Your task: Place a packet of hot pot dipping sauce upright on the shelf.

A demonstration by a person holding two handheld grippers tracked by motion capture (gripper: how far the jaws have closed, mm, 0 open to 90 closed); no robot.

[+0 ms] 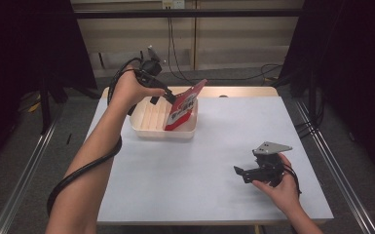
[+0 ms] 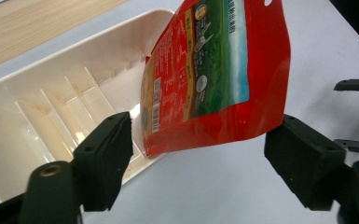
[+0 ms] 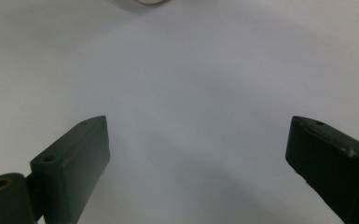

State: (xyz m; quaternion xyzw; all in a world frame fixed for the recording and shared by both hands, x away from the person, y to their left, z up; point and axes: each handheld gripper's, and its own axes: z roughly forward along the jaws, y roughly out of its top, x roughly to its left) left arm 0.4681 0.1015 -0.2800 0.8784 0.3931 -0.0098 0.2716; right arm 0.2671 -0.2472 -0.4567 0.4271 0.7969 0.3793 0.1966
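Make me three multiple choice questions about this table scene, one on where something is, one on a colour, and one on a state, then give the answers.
1. Where does the pouch stand?
A. Flat on the bare table near the right hand
B. In the tray, at its right end, leaning over its edge
C. On the floor beside the table

2. What is the pouch's main colour?
A. Red
B. Blue
C. Yellow

3. How do the left tongs stand to the pouch?
A. Clamped tight on it
B. Open, one jaw at either side, pads not pressing it
C. Shut, far from it

Answers
1. B: the high view shows the pouch upright in the cream tray with its top tilted out to the right.
2. A: red front and edges, with a green picture panel in the left gripper view.
3. B: there, clear gaps separate both jaws from the pouch.
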